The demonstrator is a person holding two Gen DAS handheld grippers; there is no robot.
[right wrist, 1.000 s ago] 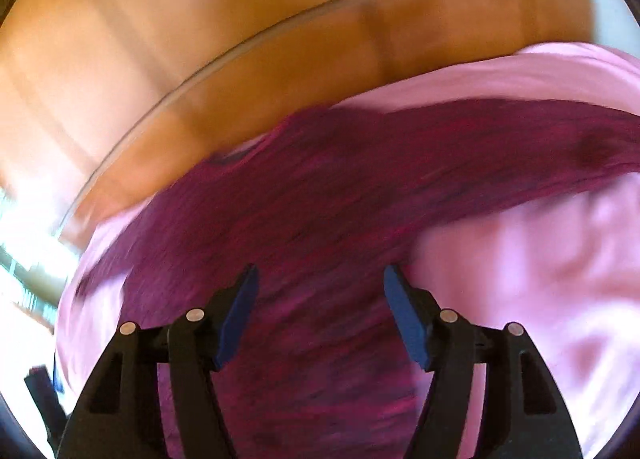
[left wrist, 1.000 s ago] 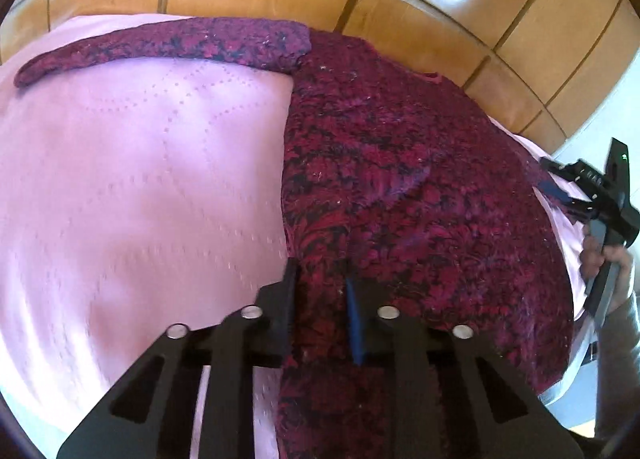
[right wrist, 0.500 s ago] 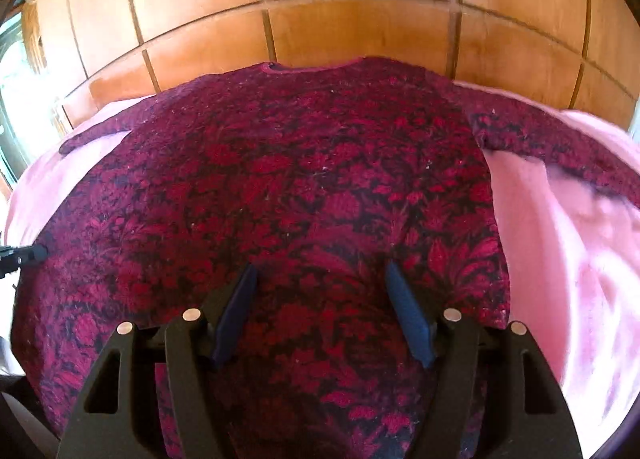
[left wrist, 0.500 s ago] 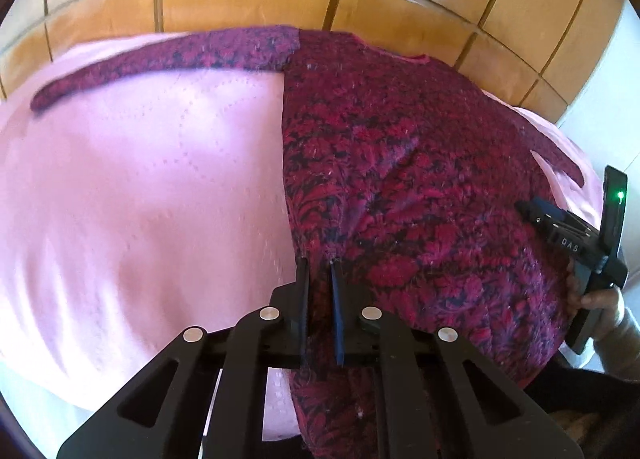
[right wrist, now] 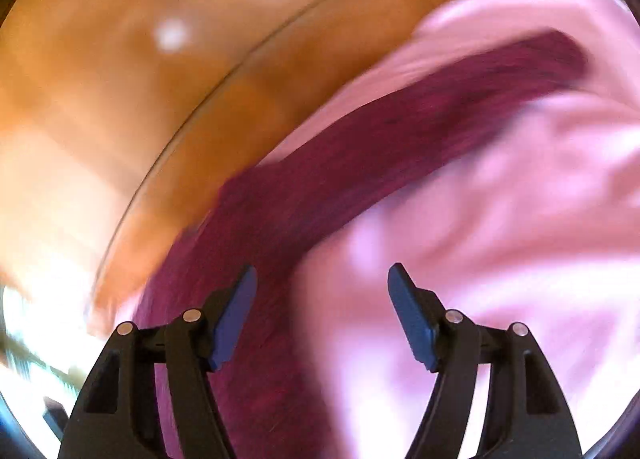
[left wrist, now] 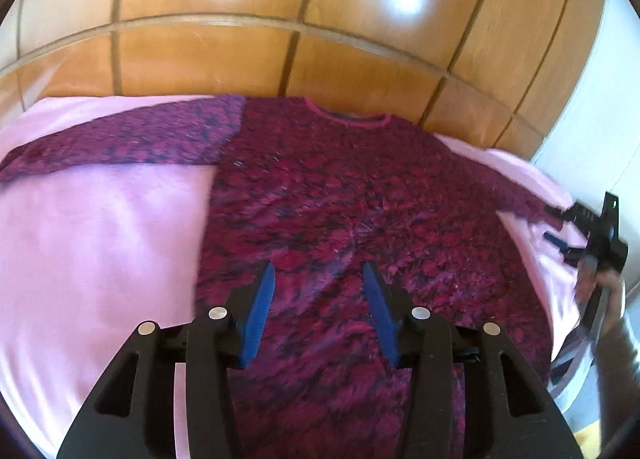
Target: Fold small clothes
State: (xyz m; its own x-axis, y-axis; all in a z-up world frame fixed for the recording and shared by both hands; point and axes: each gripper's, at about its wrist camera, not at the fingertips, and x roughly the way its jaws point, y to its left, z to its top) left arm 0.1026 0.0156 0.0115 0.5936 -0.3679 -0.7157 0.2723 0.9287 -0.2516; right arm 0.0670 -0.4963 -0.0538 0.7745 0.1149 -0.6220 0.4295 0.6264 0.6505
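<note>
The dark red sweater (left wrist: 360, 227) lies flat on the pink bedcover (left wrist: 100, 251), sleeves spread for folding, while the left gripper (left wrist: 318, 315), jaws just opened, hangs empty above it and the right gripper (right wrist: 322, 323) gapes beside one sleeve (right wrist: 420, 127).

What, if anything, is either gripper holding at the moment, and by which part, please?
Nothing is held. The left gripper, its jaws just opened, stands clear above the sweater; the right gripper is open and empty.
</note>
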